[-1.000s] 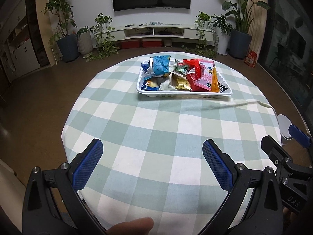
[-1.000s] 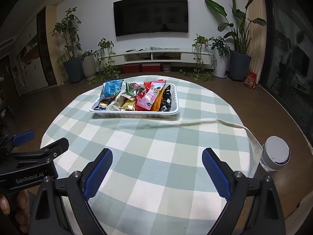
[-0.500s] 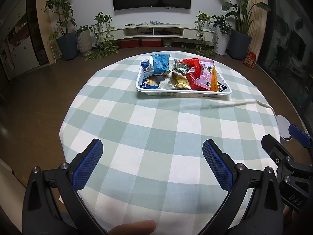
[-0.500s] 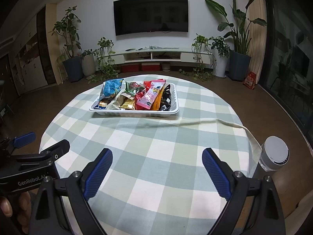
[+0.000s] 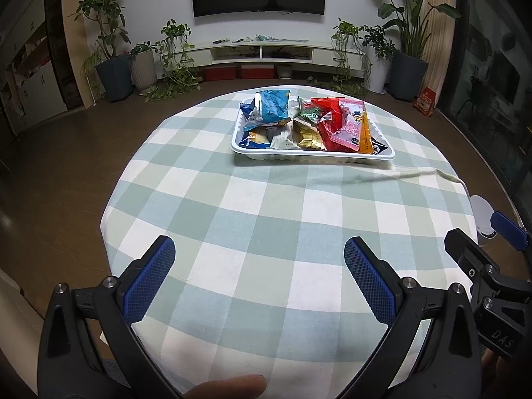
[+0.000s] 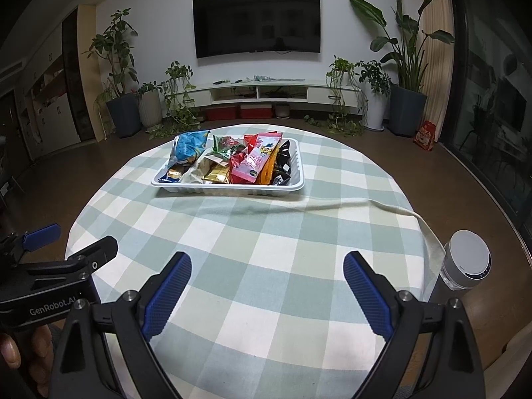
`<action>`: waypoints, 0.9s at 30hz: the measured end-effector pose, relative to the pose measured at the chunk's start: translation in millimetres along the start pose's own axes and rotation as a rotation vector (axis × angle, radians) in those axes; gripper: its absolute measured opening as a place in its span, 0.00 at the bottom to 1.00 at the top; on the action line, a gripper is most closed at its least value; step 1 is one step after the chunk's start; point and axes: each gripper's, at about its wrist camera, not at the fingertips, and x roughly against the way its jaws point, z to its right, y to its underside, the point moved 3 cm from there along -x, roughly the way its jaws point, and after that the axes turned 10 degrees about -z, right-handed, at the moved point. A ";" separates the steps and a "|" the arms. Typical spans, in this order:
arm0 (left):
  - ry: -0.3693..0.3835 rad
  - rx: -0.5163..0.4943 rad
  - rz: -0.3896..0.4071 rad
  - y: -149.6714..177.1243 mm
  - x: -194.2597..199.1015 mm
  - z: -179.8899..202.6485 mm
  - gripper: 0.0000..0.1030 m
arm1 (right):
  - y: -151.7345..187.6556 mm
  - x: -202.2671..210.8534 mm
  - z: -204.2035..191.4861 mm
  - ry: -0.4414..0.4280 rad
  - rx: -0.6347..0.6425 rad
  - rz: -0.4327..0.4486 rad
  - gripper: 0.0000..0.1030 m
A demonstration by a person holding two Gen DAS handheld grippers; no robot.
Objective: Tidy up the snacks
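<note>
A white plastic tray [image 5: 312, 158] [image 6: 229, 191] sits on the far half of the round checked table [image 5: 266, 232] [image 6: 266, 232]. It is heaped with snack packets: a blue bag [image 5: 271, 108] [image 6: 188, 144] at the left, gold wrappers [image 5: 311, 138] in the middle, a red and pink packet [image 5: 347, 126] [image 6: 254, 161], an orange one and dark ones [image 6: 282, 163] at the right. My left gripper [image 5: 259, 282] and right gripper [image 6: 267, 291] both hover open over the near table edge, well short of the tray, with nothing between their fingers.
A grey cylinder with a white lid [image 6: 465, 267] stands off the table's right edge. A fold of cloth [image 6: 349, 204] runs right from the tray. Beyond the table are a TV wall, a low console [image 6: 266, 91] and potted plants.
Both grippers have pulled back and risen slightly, so the tray looks a little farther off. Both stay open.
</note>
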 end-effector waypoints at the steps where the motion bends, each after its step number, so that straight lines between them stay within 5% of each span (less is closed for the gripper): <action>1: 0.000 0.000 -0.001 0.0 -0.7 0.7 1.00 | 0.5 0.6 0.3 0.000 0.001 -0.001 0.92; 27: -0.004 -0.003 0.000 3.9 -5.0 0.4 1.00 | 2.8 -0.9 -0.7 0.003 0.004 -0.009 0.92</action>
